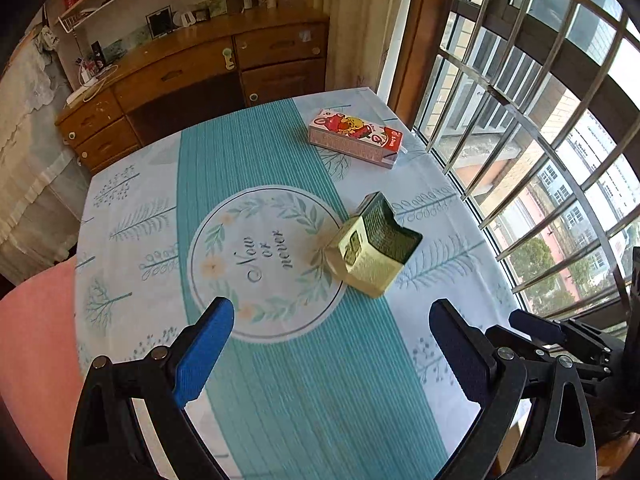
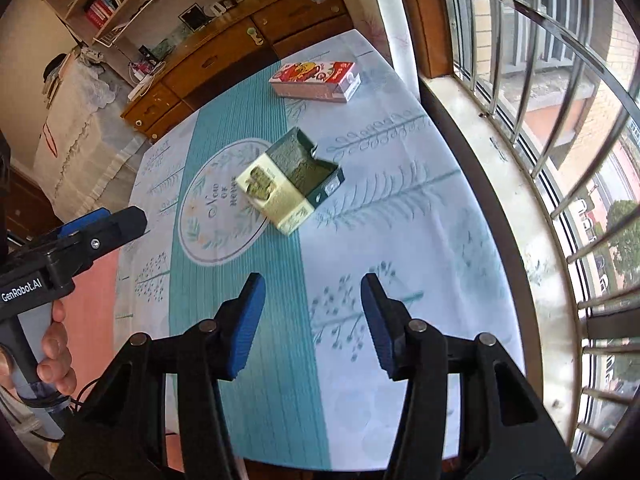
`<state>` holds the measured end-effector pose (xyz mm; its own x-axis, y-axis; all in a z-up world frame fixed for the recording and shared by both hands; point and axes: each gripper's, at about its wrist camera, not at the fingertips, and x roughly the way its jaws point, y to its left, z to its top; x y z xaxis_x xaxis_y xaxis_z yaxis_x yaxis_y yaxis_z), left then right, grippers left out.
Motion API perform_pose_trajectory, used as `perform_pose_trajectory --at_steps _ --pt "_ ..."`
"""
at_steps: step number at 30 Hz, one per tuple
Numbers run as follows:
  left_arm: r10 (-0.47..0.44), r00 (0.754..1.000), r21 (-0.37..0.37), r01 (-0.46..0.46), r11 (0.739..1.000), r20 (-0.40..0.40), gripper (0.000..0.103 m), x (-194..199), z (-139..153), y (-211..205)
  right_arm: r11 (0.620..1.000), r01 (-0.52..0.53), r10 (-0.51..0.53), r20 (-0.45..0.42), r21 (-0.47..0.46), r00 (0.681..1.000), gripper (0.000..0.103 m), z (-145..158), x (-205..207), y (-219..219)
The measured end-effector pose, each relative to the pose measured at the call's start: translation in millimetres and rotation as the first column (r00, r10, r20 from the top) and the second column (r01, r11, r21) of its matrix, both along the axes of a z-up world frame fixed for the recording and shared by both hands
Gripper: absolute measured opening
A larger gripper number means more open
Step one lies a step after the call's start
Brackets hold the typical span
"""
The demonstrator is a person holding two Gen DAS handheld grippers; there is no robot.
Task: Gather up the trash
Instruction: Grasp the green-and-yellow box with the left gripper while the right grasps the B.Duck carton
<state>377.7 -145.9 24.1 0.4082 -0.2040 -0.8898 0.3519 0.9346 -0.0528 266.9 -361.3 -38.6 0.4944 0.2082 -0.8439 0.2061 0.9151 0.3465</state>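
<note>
While I'm hovering both grippers over the tablecloth (image 2: 400, 208), L gripper (image 1: 332, 344) gaping wide w/ nothing between, R gripper (image 2: 313, 320) spread, empty, green carton (image 2: 289, 184) lying ahead, pink carton (image 2: 314, 80) beyond it.

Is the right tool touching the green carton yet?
Apart. The right wrist view shows bare tablecloth between the open right tool and the green carton.

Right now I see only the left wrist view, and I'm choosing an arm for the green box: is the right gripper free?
Observer: Yes. The right gripper is open, with nothing between its fingers.
Operator: Any side hidden from me?
Observer: The green box has a dark side toward the window, with a small white label.
Operator: Anything behind my camera?
Observer: A hand holds the left gripper by its handle.
</note>
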Motion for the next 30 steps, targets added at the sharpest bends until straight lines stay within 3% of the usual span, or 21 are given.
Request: perform_pose_trajectory --at_steps 6,12,19,22,24,26,30 --pt "0.023 0.994 0.033 -0.019 0.999 -0.109 0.099 87 -59 -41 0.999 -0.039 0.040 -0.032 0.014 0.999 0.047 -29 91 -44" --pt "0.001 0.977 0.045 0.008 0.999 -0.212 0.092 127 -112 -59 0.996 -0.070 0.074 -0.071 0.052 0.995 0.047 -61 140 -60" --pt "-0.035 0.941 -0.019 0.030 0.999 -0.335 0.074 151 -151 -68 0.991 -0.111 0.118 -0.092 0.071 0.989 0.047 -84 172 -60" --pt "-0.040 0.926 -0.041 0.026 0.999 -0.375 0.060 159 -164 -71 0.990 -0.120 0.127 -0.093 0.075 0.988 0.047 -88 184 -63" --pt "-0.032 0.927 -0.069 0.007 0.998 -0.374 0.054 162 -165 -71 0.989 -0.126 0.133 -0.091 0.077 0.987 0.047 -88 189 -63" --pt "-0.031 0.928 -0.098 -0.006 0.995 -0.371 0.041 165 -164 -71 0.988 -0.132 0.139 -0.088 0.080 0.986 0.047 -87 194 -63" --pt "0.007 0.939 -0.112 -0.048 0.993 -0.344 0.030 164 -157 -64 0.987 -0.149 0.153 -0.073 0.068 0.985 0.047 -82 203 -63"
